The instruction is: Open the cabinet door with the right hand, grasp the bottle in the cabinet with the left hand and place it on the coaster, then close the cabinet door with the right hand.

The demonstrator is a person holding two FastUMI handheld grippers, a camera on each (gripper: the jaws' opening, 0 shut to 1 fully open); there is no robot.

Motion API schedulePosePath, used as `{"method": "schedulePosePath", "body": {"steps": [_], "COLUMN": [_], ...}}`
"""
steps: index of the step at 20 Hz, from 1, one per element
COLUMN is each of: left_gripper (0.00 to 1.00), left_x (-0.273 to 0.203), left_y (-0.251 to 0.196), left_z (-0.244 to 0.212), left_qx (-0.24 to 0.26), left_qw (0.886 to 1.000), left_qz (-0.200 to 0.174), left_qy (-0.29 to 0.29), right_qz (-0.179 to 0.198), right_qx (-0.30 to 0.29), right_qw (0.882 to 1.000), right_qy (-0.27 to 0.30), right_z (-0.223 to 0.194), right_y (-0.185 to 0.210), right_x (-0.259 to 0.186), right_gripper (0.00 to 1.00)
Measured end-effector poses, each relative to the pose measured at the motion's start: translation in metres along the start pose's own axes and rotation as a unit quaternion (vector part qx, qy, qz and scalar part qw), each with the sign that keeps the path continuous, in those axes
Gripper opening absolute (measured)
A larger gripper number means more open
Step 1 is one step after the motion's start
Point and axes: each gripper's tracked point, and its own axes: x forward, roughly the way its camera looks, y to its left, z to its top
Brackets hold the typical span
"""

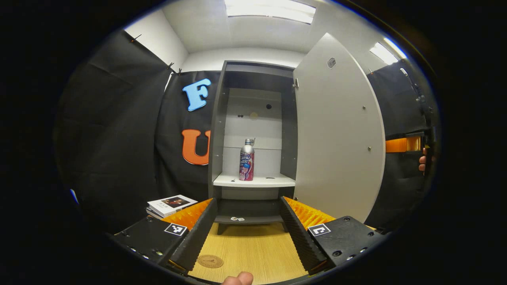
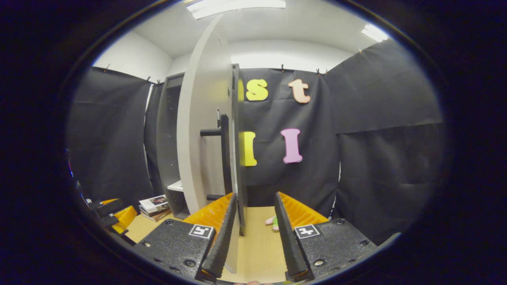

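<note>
1. The bottle (image 1: pixel 246 160) stands upright on a shelf (image 1: pixel 273 181) inside the cabinet (image 1: pixel 218 130).
2. The cabinet door (image 1: pixel 336 130) stands swung open to the cabinet's right.
3. The coaster (image 1: pixel 210 261) lies on the table (image 1: pixel 253 249) before the cabinet.
4. Stacked books (image 1: pixel 170 205) lie left of the cabinet.

This is a staged recording booth, not a lived-in home: black cloth (image 2: pixel 380 118) is pinned up as walls on every side, with plain white room walls and ceiling light panels (image 1: pixel 269 10) showing above it. A single grey cabinet (image 1: pixel 253 130) with its door (image 1: pixel 336 130) swung open stands on a light wooden table (image 1: pixel 249 249). A small stack of books (image 1: pixel 171 205) lies beside the cabinet as a household prop.
</note>
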Motion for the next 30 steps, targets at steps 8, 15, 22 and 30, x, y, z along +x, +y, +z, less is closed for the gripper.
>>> {"method": "schedulePosePath", "body": {"steps": [8, 15, 22, 30], "left_gripper": [0.95, 0.95, 0.95, 0.95], "left_x": [0.067, 0.141, 0.235, 0.336], "left_y": [0.01, 0.012, 0.012, 0.02], "left_z": [0.043, 0.048, 0.054, 0.008], "left_qx": [0.009, 0.012, 0.013, 0.0], "left_qw": [0.999, 0.998, 0.998, 1.0], "left_qz": [-0.012, -0.034, -0.044, -0.025], "left_qy": [-0.037, -0.049, -0.05, 0.009], "right_qz": [0.008, -0.004, -0.012, -0.031], "right_qx": [0.043, 0.015, 0.027, 0.012], "right_qw": [0.999, 1.0, 1.0, 0.999], "right_qy": [-0.019, -0.019, -0.008, -0.004], "right_z": [0.004, 0.001, -0.007, -0.004], "right_y": [-0.004, -0.008, -0.012, -0.013], "right_x": [0.005, 0.008, 0.012, 0.017], "right_gripper": [0.74, 0.75, 0.75, 0.75]}}
